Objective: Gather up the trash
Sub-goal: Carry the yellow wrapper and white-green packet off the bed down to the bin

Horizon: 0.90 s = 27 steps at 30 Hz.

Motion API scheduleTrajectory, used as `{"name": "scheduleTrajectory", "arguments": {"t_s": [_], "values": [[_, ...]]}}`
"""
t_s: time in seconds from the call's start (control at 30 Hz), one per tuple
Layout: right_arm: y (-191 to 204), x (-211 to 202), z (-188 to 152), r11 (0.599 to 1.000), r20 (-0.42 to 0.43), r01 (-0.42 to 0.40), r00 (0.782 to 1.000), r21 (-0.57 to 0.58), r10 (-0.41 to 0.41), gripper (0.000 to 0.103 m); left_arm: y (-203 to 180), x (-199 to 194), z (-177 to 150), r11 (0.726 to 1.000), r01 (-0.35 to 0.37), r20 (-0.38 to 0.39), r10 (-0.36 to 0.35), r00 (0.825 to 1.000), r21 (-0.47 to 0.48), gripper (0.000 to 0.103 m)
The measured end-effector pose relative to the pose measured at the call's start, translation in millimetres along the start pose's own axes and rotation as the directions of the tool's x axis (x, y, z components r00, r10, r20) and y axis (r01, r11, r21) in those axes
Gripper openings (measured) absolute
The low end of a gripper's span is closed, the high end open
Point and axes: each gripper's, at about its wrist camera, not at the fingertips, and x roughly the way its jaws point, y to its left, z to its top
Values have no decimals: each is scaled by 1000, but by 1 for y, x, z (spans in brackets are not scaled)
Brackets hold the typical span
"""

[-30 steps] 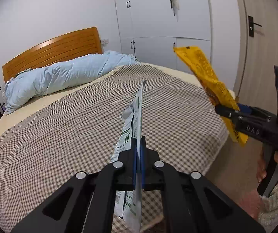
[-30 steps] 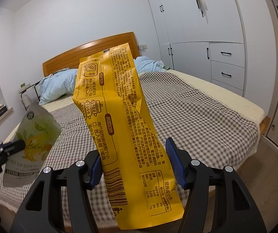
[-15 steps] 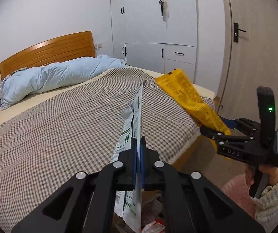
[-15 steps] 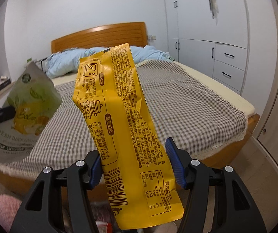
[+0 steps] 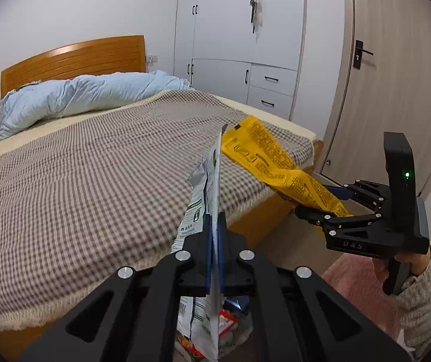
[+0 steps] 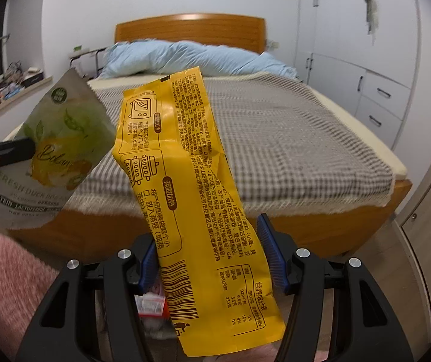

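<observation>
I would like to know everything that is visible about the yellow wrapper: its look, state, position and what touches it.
The yellow wrapper is a long, flat, creased packet of what looks like thin plastic film, with brown printed text, cooking pictograms, a barcode and a nutrition table. It looks empty. It stands tilted in the air, held near its lower end by the right tool, whose blue pads are set wide on either side of it. In the left wrist view it slants over the bed corner. Nothing else touches it.

Bedroom with a bed and white wardrobe

The bed has a wooden headboard, checked cover and blue duvet; a wardrobe and door stand right, the walls white.
</observation>
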Motion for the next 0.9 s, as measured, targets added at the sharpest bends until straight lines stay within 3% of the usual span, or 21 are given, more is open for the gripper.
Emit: {"name": "scheduleTrajectory", "arguments": {"t_s": [0.23, 0.5, 0.9], "values": [[6, 17, -41, 998, -111, -42, 993, -54, 36, 58, 2, 3, -44, 1000, 5, -55, -7, 998, -26, 1], [17, 51, -78, 986, -235, -95, 970, -140, 60, 58, 13, 26, -90, 995, 1, -137, -15, 991, -99, 1], [41, 120, -116, 916, -406, -222, 911, -333, 73, 58, 33, 64, -139, 984, -40, -239, -3, 971, -174, 1]]}}
